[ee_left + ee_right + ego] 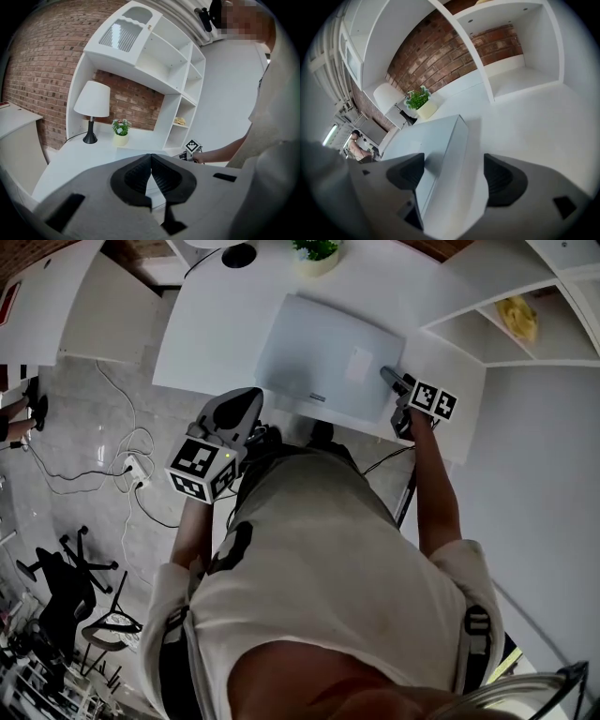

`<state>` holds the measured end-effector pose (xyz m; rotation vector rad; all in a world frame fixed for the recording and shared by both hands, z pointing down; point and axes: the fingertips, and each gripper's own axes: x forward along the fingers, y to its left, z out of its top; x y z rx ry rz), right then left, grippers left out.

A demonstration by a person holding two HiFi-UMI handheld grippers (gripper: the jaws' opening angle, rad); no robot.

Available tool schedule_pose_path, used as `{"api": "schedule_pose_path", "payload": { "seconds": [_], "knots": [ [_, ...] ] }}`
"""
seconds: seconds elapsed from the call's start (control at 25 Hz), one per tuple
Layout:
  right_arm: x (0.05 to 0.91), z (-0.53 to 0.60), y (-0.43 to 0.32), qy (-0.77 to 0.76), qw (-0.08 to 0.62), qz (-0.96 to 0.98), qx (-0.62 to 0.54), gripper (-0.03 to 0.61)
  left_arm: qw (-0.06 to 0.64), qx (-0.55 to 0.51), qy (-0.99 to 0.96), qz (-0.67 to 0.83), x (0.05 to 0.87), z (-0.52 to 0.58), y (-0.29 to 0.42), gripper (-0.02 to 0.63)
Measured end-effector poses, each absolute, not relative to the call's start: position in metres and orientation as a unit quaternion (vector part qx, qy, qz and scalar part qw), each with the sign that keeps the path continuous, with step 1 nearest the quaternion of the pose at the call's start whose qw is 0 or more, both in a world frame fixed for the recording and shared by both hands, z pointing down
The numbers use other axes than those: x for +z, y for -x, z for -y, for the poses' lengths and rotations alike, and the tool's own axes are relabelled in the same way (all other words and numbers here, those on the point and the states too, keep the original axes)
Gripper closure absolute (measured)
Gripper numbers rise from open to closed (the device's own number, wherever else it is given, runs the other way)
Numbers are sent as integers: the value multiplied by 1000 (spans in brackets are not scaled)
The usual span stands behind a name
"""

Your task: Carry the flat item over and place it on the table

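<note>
Closed laptop at the table's near edge
Right gripper spread astride its right edge, the likely handhold; left gripper pressed together; looks stiff, slick, heavy

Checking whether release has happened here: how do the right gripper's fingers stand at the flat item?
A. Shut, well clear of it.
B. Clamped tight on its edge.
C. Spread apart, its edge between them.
C: on the right gripper the fingers stand wide apart astride the edge of the flat item, which lies on the white table.
</note>
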<state>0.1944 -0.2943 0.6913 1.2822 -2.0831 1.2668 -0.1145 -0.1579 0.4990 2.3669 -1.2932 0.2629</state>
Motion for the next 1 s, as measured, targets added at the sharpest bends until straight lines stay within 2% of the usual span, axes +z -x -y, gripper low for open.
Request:
{"api": "schedule_pose_path", "payload": {
  "seconds": [0.32, 0.6, 0.76, 1.0],
  "knots": [
    [687, 289, -200, -479, 216, 740, 420, 170, 211, 100, -845, 481, 499, 143, 130, 594],
    [686, 289, -206, -492, 215, 739, 406, 170, 188, 108, -825, 523, 492, 138, 174, 594],
    [669, 288, -210, -519, 182, 744, 379, 171, 179, 103, -829, 520, 489, 137, 180, 594],
    [594, 279, -193, -534, 105, 770, 334, 173, 173, 97, -861, 469, 488, 138, 145, 594]
  ]
}}
